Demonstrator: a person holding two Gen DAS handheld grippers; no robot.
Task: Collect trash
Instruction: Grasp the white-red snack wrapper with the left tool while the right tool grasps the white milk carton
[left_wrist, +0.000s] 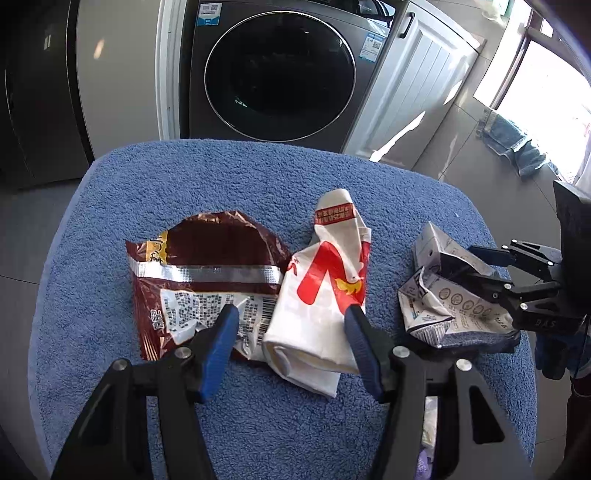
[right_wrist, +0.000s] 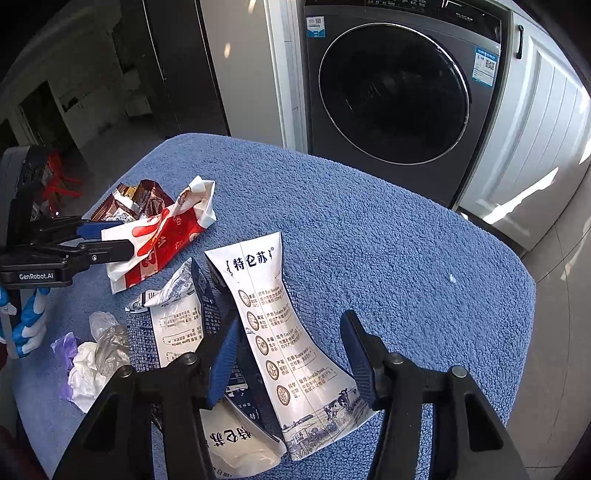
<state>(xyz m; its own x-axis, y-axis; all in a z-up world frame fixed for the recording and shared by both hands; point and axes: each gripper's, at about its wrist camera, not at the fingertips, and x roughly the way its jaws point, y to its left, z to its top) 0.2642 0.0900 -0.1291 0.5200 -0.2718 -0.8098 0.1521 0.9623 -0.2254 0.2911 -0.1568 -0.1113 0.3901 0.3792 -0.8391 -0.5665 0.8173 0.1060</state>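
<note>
Left hand-held gripper (left_wrist: 291, 325) hovered half open, jaws straddling white-and-red paper bag (left_wrist: 325, 295), pads not pressing. Right hand-held gripper (right_wrist: 288, 350) stood half open over flattened milk carton (right_wrist: 280, 332), not clamped. Brown snack wrapper (left_wrist: 207, 273) lay beside bag; crumpled plastic and tissue (right_wrist: 92, 354) near left edge. All light, thin, crinkly; film likely slippery, so pinch folded edge or crease. Blue towel-covered tabletop (right_wrist: 388, 258) soft, open room right, rounded edge near washing machine (right_wrist: 399, 92).

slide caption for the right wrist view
Right gripper open over a flattened milk carton on a blue towel, washer behind.
</note>
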